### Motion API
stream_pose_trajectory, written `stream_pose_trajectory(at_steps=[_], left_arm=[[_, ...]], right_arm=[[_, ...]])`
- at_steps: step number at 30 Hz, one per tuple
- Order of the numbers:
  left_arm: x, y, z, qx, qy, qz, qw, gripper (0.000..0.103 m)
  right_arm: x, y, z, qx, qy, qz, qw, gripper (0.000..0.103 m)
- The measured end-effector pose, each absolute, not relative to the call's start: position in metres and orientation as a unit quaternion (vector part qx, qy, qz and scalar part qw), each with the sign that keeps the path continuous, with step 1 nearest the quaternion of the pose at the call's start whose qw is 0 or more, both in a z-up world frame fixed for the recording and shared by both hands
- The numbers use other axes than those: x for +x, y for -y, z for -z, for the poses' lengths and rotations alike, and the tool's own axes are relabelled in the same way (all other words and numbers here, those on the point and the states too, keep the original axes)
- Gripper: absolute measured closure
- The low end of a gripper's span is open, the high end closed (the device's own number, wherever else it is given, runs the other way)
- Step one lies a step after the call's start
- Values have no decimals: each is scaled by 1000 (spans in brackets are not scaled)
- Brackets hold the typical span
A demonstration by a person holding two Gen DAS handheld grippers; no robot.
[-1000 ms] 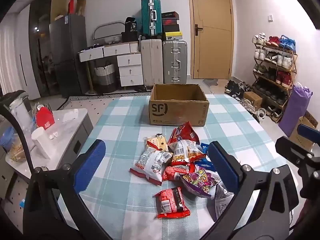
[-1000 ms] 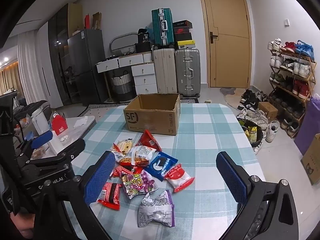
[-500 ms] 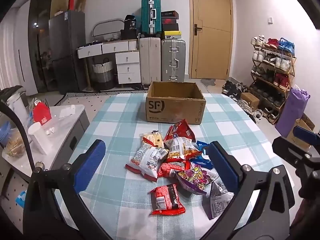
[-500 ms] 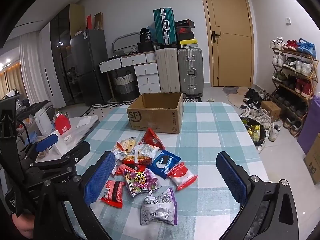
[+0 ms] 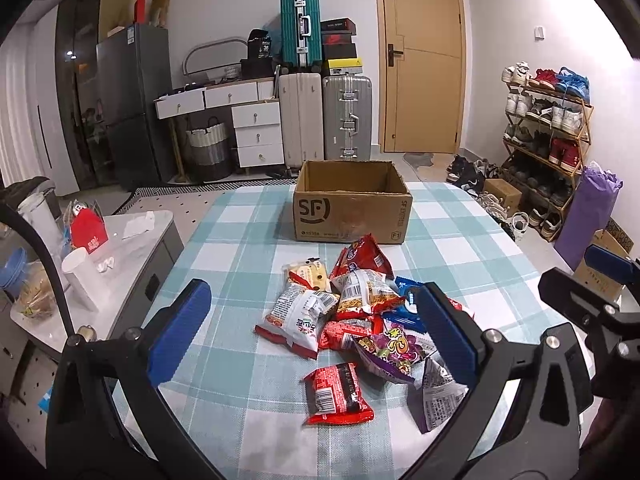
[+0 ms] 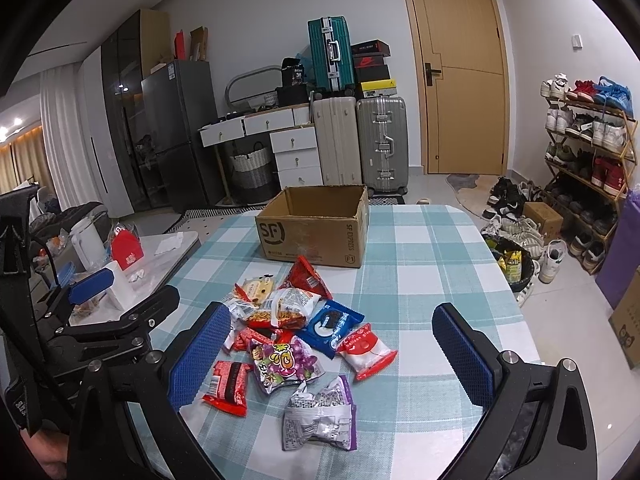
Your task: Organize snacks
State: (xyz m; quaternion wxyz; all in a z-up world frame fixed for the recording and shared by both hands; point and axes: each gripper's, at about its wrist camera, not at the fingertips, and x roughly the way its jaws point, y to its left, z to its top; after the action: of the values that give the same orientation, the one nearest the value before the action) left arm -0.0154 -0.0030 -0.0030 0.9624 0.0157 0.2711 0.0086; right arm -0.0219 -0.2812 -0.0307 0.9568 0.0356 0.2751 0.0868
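A pile of several snack packets point(image 5: 352, 312) point(image 6: 296, 332) lies in the middle of a teal checked tablecloth point(image 5: 240, 240) point(image 6: 420, 280). Behind the pile stands an open cardboard box point(image 5: 351, 202) point(image 6: 316, 226) marked SF, upright and apparently empty. Nearest me are a red packet point(image 5: 338, 394) point(image 6: 228, 386) and a silver-purple packet point(image 6: 320, 414) point(image 5: 438, 394). My left gripper point(image 5: 316, 332) hangs open above the near side of the pile, holding nothing. My right gripper point(image 6: 332, 358) is open too, over the pile's right side. Each gripper appears at the edge of the other's view.
A low white side table point(image 5: 132, 248) with cups and a red carton stands left of the table. On the right are a shoe rack point(image 5: 548, 140) and a bin point(image 6: 514, 264) on the floor. Suitcases point(image 5: 324, 120) and drawers line the back wall.
Both grippers have drifted slightly; the box and snack pile sit a little further left and nearer in the left view. Both stay open and no packet has moved.
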Motion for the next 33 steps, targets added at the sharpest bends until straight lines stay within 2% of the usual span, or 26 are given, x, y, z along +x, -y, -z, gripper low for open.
stream_pose_trajectory(at_steps=[33], left_arm=[[-17, -2, 4, 16, -288, 0, 958, 0]], right_arm=[[-22, 280, 33, 27, -273, -86, 958, 0]])
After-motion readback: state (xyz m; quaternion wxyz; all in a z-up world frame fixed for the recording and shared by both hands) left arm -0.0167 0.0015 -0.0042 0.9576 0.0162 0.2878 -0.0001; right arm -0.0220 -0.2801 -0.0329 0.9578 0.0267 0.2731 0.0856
